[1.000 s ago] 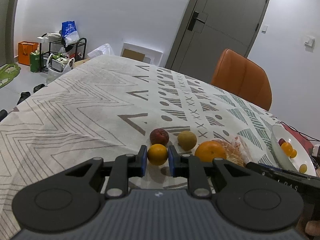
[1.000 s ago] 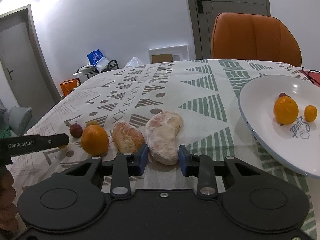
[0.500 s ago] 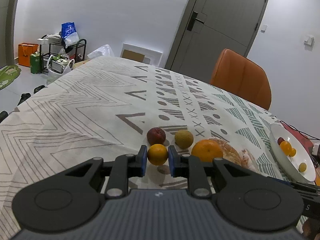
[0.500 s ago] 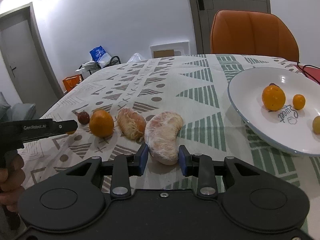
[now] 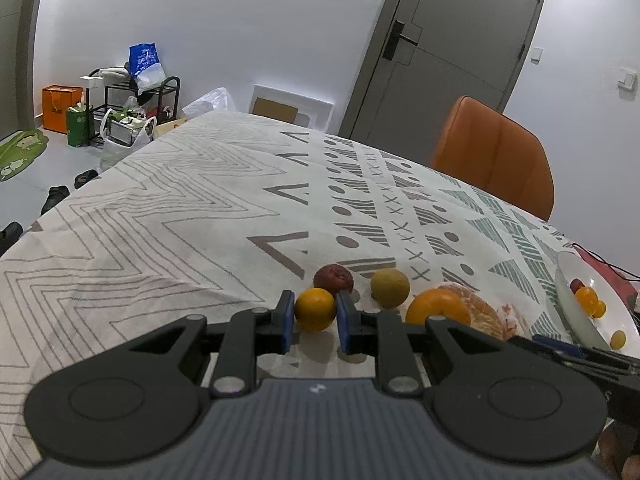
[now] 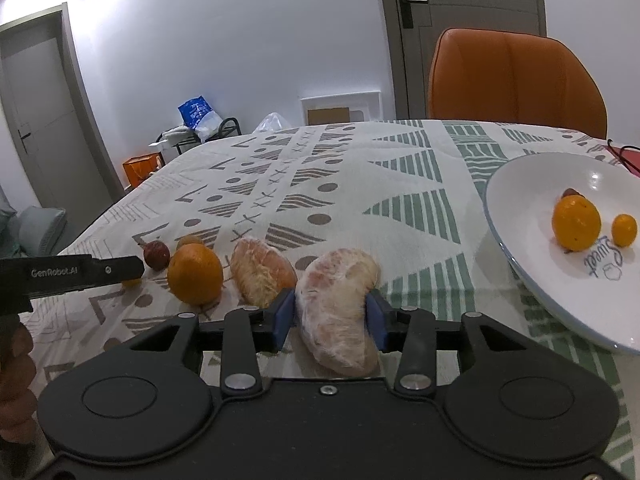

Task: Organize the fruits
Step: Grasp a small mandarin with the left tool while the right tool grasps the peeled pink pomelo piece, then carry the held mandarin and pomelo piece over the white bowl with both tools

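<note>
The left gripper (image 5: 316,312) is closing its two blue pads on a small orange fruit (image 5: 315,309), and the pads are touching the fruit on both sides. It is not possible to tell from the left wrist view if the fruit is resting on the patterned tablecloth (image 5: 180,216) or is a little above it. Just behind this fruit a dark red fruit (image 5: 333,278) is lying, and beside that one a yellow-green round fruit (image 5: 390,287). To the right of them a bigger orange (image 5: 438,309) is sitting next to a peeled citrus segment (image 5: 482,312). The right gripper (image 6: 331,316) is holding a large peeled pomelo piece (image 6: 340,304) between its pads, which are pressing on both sides of it. In the right wrist view the second peeled segment (image 6: 262,272) is lying just to the left of the held piece, then the orange (image 6: 195,274), then the dark red fruit (image 6: 157,255). A white plate (image 6: 532,264) is standing on the right side of the table, well apart from the row of fruits. Inside it an orange fruit (image 6: 576,222) and a smaller orange one (image 6: 625,230) are lying close together. An orange chair (image 6: 516,80) is standing behind the table.
</note>
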The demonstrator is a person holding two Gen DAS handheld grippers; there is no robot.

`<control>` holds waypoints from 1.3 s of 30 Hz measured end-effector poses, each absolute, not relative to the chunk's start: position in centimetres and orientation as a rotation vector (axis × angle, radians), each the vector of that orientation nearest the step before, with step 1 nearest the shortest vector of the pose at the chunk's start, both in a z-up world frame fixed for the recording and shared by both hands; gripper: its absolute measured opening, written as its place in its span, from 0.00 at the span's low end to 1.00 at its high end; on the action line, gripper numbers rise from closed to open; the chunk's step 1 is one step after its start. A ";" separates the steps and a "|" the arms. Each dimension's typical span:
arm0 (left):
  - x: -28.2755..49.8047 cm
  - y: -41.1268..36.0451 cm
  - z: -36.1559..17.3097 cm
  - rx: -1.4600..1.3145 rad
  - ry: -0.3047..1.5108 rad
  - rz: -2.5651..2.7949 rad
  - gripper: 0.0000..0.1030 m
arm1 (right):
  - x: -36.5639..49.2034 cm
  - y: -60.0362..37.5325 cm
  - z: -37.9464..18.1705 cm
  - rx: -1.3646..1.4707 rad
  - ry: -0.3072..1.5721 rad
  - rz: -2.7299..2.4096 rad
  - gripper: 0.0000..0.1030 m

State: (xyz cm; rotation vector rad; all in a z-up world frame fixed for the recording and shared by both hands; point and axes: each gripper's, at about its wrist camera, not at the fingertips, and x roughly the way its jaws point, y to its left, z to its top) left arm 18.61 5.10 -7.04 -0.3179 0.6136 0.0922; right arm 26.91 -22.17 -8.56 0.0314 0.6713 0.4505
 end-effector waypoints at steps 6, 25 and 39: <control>18.5 5.1 -7.0 -0.316 0.615 0.097 0.20 | 27.0 -22.3 -8.6 0.034 0.669 0.449 0.36; 17.1 2.8 -4.8 -0.284 0.563 0.048 0.20 | 24.5 -25.1 -6.7 0.104 0.629 0.446 0.35; 17.2 -0.8 -3.5 -0.251 0.536 -0.023 0.20 | 23.4 -28.1 -4.5 0.130 0.554 0.415 0.35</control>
